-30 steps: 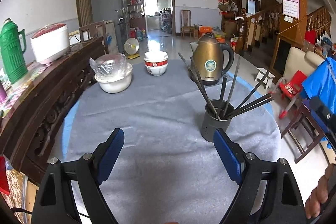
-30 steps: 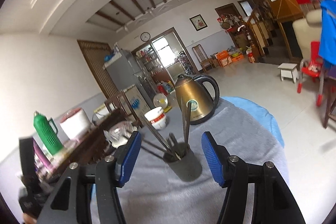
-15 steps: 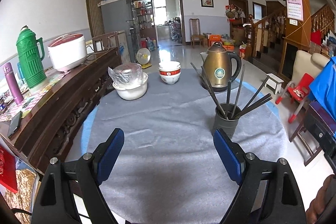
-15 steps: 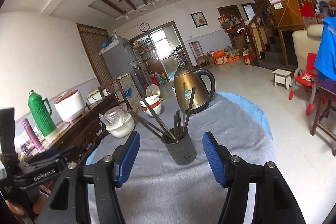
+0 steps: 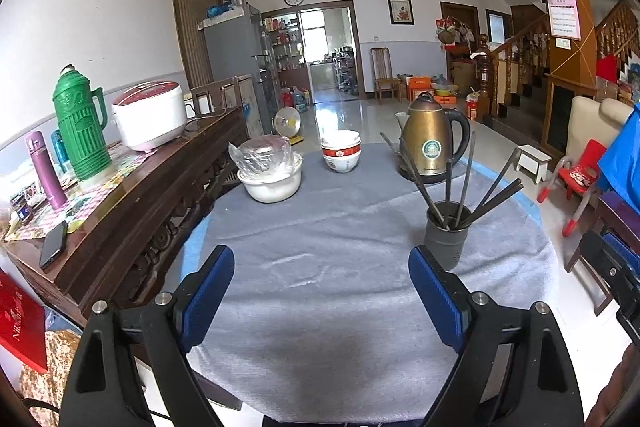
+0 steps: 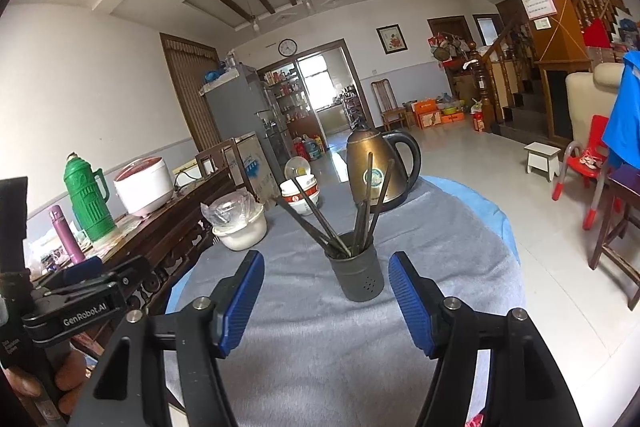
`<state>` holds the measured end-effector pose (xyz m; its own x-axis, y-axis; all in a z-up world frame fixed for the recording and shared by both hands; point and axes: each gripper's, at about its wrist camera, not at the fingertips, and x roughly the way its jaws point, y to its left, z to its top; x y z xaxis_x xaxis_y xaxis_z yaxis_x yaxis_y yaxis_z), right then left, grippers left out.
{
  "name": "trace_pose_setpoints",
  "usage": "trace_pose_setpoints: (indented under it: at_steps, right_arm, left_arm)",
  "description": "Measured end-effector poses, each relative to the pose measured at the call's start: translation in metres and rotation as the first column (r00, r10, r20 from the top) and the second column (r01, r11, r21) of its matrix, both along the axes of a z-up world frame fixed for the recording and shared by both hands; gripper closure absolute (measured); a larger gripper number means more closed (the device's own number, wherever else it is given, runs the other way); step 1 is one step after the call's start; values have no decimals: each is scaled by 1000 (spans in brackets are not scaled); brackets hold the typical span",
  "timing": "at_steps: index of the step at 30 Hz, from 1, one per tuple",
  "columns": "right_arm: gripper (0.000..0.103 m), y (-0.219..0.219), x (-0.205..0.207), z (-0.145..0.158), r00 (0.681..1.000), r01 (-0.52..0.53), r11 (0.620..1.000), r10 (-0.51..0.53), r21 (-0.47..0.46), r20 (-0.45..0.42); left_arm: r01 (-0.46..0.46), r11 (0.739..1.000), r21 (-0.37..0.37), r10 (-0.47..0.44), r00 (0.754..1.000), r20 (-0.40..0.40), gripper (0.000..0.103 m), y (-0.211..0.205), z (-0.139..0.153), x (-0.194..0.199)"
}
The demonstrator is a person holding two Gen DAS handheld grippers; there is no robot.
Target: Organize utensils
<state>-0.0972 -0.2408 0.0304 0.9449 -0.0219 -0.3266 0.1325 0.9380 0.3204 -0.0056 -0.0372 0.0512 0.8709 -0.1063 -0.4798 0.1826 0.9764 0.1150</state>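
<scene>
A dark grey utensil cup (image 5: 445,236) stands on the grey cloth of the round table (image 5: 312,291), right of centre. Several dark chopsticks (image 5: 460,179) stand in it, fanned out. It also shows in the right wrist view (image 6: 357,277) with the chopsticks (image 6: 362,211). My left gripper (image 5: 322,291) is open and empty above the table's near edge, left of the cup. My right gripper (image 6: 326,301) is open and empty, with the cup just beyond and between its fingers. The left gripper also shows at the left of the right wrist view (image 6: 86,279).
A bronze kettle (image 5: 432,139), stacked bowls (image 5: 341,153) and a wrapped white bowl (image 5: 270,169) stand at the table's far side. A wooden sideboard (image 5: 132,195) with a green thermos (image 5: 82,131) and rice cooker (image 5: 150,115) runs along the left. Chairs (image 5: 580,171) stand on the right.
Both grippers have pulled back and away from the cup and levelled out; more of the table and sideboard shows. Both stay open. The cup and chopsticks have not moved.
</scene>
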Motion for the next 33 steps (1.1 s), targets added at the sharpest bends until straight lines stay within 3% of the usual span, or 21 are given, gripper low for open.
trace_pose_setpoints:
  at_steps: [33]
  right_arm:
    - [35,31,1,-3,999,-10,1000,10,-20,-40]
  left_arm:
    - [-47,999,-19,47,999,15,13,37,-2,-7]
